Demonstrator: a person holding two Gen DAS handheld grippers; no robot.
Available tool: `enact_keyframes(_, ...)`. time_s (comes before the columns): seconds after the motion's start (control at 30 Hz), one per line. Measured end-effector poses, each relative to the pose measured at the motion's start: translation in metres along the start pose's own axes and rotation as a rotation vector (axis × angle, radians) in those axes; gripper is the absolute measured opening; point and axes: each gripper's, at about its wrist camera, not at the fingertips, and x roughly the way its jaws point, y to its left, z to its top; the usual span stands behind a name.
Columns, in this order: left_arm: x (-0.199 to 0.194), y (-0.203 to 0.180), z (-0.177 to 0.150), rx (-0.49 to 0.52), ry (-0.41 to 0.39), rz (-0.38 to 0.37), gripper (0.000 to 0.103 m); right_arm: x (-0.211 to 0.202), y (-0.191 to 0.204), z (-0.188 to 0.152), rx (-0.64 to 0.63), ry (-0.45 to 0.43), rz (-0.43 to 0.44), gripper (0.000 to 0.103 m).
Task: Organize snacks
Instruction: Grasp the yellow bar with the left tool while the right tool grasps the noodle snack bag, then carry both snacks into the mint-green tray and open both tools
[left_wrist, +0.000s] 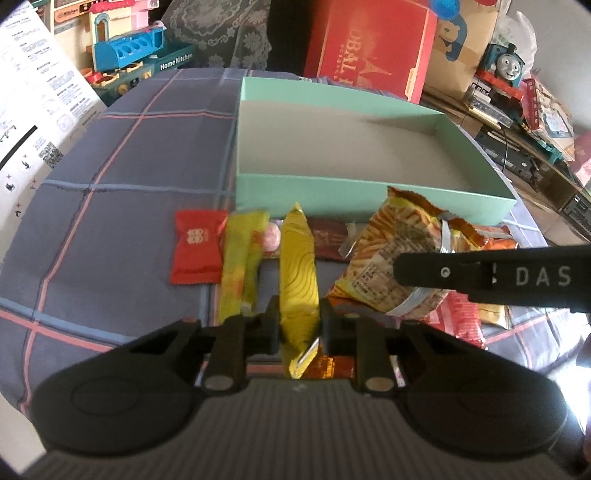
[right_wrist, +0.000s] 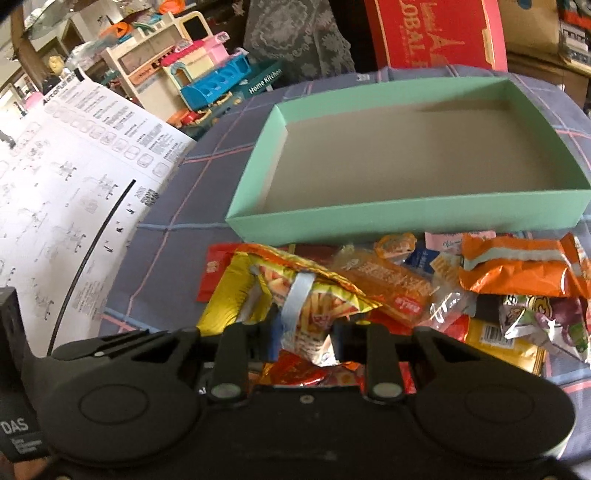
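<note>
Snack sorting, pick-up stage. A gold packet (left_wrist: 298, 266) is clamped edge-on between the fingers of the left gripper (left_wrist: 298, 325), so it is presented end-first toward the green box (left_wrist: 332, 188). The fries bag (right_wrist: 314, 299) is pinched at its lower end by the right gripper (right_wrist: 304, 341). The box, empty, lies just beyond the snack pile (right_wrist: 480, 291) on the plaid cloth (left_wrist: 110, 166), keeping the carry short.
</note>
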Motion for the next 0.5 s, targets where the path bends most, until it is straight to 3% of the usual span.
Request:
enact_keyframes(0.37, 0.002, 0.023, -0.004, -0.085, 0.032, -0.054, 0.02, -0.025, -0.015, 0.002, 0.049, -0.082, -0.031, 0.025)
enact_keyframes(0.43, 0.005, 0.018, -0.002, -0.063, 0.039, -0.056, 0.023, -0.029, -0.02, 0.001, 0.066, -0.09, -0.041, 0.025)
enact_keyframes(0.5, 0.009, 0.01, 0.0, -0.025, 0.046, -0.048, 0.032, -0.03, -0.024, 0.0, 0.079, -0.096, -0.047, 0.025)
